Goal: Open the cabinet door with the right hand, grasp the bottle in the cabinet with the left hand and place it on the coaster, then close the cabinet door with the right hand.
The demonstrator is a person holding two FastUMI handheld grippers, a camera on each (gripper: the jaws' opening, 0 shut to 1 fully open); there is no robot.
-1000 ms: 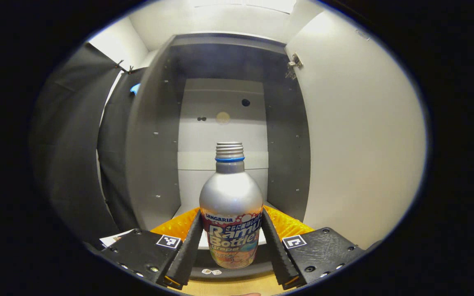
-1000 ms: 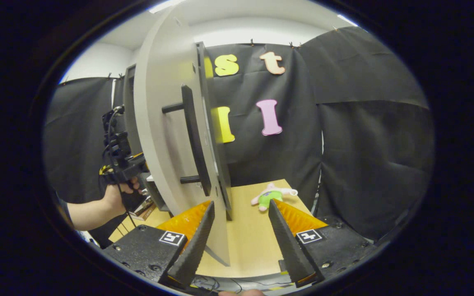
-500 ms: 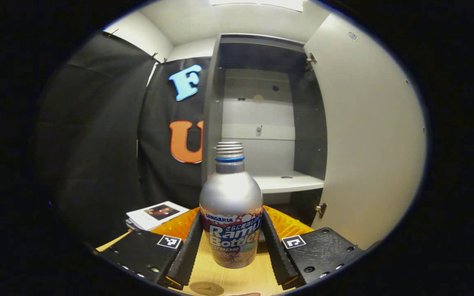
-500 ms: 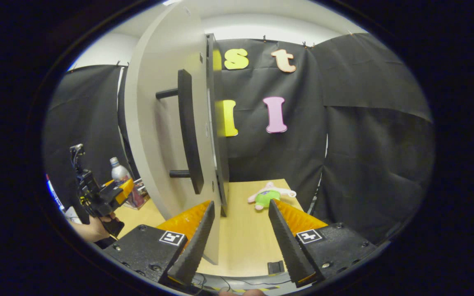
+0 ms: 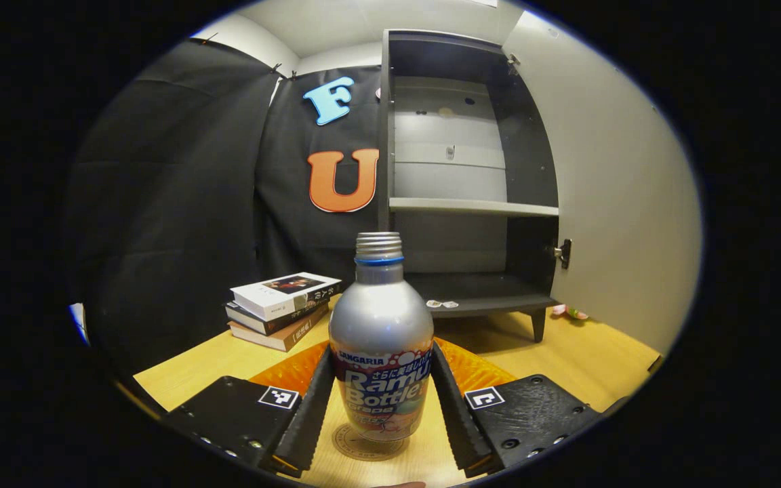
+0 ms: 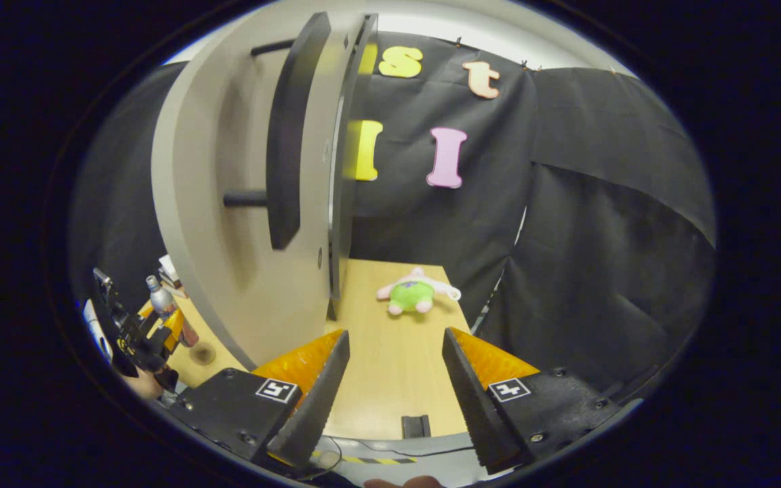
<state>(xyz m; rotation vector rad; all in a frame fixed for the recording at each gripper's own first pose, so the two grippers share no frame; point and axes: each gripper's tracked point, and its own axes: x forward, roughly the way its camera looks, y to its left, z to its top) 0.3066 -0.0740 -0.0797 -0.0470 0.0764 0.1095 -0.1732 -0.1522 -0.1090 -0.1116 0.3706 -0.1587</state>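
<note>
The silver bottle with a threaded neck and printed label stands upright between my left gripper, which is shut on its lower body. Just under its base lies a round brown coaster on the wooden table; I cannot tell if they touch. The grey cabinet stands open behind, its shelves bare, its door swung out to the right. My right gripper is open with nothing in it, close beside the door's outer face, below the dark bar handle. Far left, the left gripper holds the bottle by the coaster.
A stack of books lies on the table left of the cabinet. A small pink and green plush toy lies on the tabletop beyond the door. Black cloth walls close in all around.
My left gripper has pulled the bottle out of the cabinet, back and down to the coaster. My right gripper has sunk lower beside the door, staying open.
</note>
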